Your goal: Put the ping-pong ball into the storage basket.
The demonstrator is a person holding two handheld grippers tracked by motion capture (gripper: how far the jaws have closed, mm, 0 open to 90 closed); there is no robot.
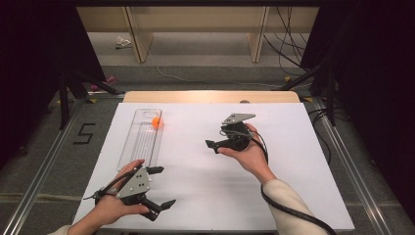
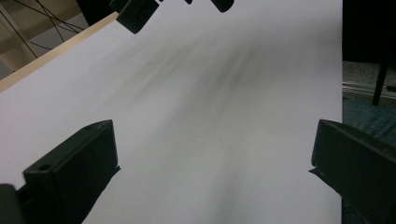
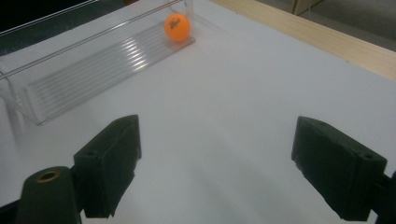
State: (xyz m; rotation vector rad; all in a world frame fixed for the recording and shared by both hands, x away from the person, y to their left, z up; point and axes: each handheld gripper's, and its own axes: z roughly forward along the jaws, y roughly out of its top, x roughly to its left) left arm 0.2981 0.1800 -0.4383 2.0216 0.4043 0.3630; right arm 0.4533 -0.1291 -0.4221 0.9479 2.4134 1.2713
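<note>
One orange ball [image 3: 177, 27] sits at far end of one clear tray [image 3: 88, 65]; its printed logo reads in right gripper view. Left gripper [image 1: 159, 186] & right gripper [image 3: 215, 163]: jaws spread, nothing held.

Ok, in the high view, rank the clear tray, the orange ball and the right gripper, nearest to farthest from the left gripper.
1. Clear tray: its near end lies right beside the left gripper, just beyond it.
2. Orange ball: at the tray's far end.
3. Right gripper: across the white sheet, to the right.
</note>
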